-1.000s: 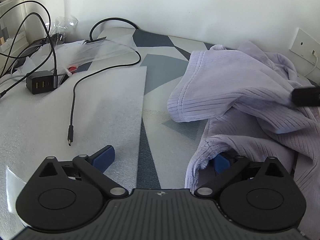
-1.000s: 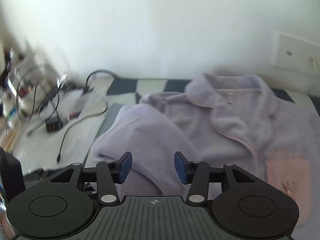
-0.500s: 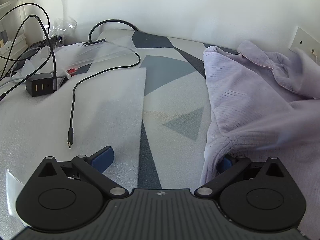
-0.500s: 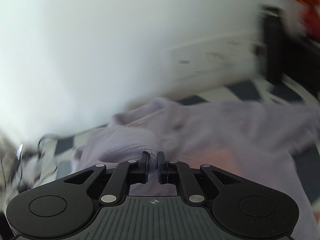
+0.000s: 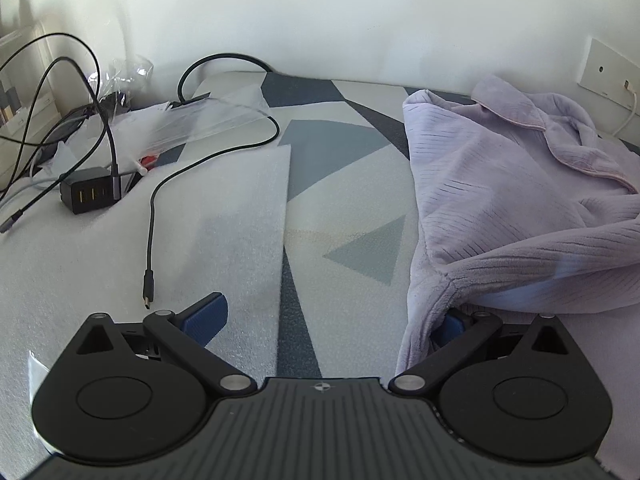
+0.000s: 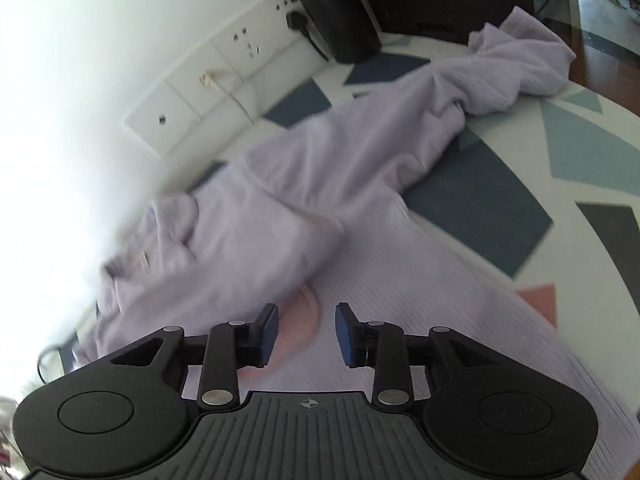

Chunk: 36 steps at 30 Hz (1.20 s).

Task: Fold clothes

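The lilac ribbed top [image 5: 500, 184] lay rumpled on the patterned table [image 5: 344, 208], from three o'clock of my left tool [image 5: 332, 320], whose jaws stood wide, hem draped over one. It looked soft, light and floppy; I judged hem corners the best hold. My right tool [image 6: 306, 330] was opening, nothing pinched, above it.

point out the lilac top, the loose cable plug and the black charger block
lilac top [image 5: 500, 184], left wrist view, ribbed body panel
cable plug [image 5: 148, 300], left wrist view, metal tip
charger block [image 5: 90, 196], left wrist view, port face
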Each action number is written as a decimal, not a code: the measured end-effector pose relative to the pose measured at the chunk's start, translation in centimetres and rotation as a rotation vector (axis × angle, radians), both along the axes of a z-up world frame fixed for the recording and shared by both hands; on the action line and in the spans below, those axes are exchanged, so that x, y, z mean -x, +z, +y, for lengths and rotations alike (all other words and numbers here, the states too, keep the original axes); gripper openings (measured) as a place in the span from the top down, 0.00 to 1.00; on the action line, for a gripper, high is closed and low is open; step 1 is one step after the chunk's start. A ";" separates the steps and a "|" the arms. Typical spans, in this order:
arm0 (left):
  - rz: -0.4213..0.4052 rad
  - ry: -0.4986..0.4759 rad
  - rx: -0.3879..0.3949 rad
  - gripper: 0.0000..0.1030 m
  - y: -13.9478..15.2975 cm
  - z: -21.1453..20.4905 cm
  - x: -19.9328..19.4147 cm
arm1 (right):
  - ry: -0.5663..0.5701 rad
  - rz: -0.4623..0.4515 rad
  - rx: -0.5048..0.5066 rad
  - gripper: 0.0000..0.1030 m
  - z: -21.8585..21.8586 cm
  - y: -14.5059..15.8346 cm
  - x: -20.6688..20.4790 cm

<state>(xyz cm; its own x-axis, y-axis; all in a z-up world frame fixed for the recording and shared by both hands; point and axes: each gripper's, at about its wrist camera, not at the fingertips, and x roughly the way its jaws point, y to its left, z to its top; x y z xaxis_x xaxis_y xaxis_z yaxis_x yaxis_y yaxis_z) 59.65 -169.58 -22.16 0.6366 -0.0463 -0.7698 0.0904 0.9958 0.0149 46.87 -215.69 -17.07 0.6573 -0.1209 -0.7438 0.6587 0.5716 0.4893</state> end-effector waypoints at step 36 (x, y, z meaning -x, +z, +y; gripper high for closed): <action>-0.357 -0.177 -0.479 0.00 1.9 -6.0 2.0 | 0.098 -0.419 -0.066 0.94 0.0 12.9 -8.9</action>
<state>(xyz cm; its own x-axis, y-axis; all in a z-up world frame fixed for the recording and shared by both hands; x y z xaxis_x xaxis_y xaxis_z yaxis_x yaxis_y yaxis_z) 57.64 -175.62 -20.21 0.8726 0.1232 -0.4726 0.1608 0.8412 0.5162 55.75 -215.69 -4.21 0.9101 -0.0037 -0.4144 0.3395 0.5801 0.7404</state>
